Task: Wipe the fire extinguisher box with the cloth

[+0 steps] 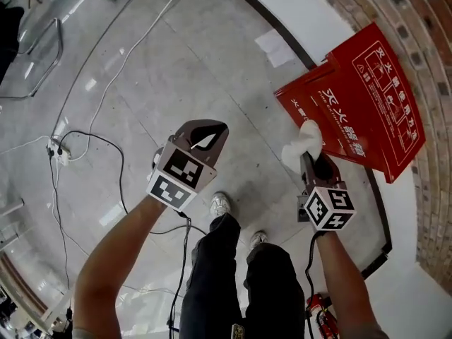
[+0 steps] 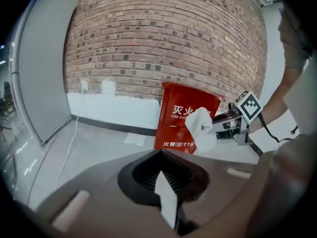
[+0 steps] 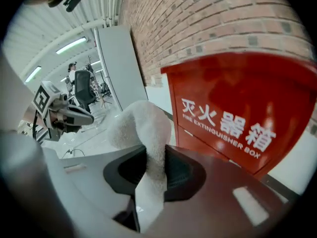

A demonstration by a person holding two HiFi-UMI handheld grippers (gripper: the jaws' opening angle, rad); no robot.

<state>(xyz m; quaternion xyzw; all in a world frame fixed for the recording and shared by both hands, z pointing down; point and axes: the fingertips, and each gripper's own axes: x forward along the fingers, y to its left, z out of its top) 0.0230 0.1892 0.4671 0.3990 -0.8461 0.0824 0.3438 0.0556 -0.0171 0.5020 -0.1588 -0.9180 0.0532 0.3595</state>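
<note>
We see right gripper (image 1: 309, 162) clamped on white cloth (image 1: 299, 145), forearm stretched toward red fire extinguisher box (image 1: 367, 97) at upper right; left gripper (image 1: 206, 141) jaws together, empty, mid-frame.

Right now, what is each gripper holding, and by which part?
Right gripper: shut on the white cloth, pinched near one end, rest bunched beyond. Left gripper: shut, holding nothing.

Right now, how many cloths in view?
1. The white cloth is pinched in the jaws of the right gripper, near the red fire extinguisher box. No others visible.
</note>
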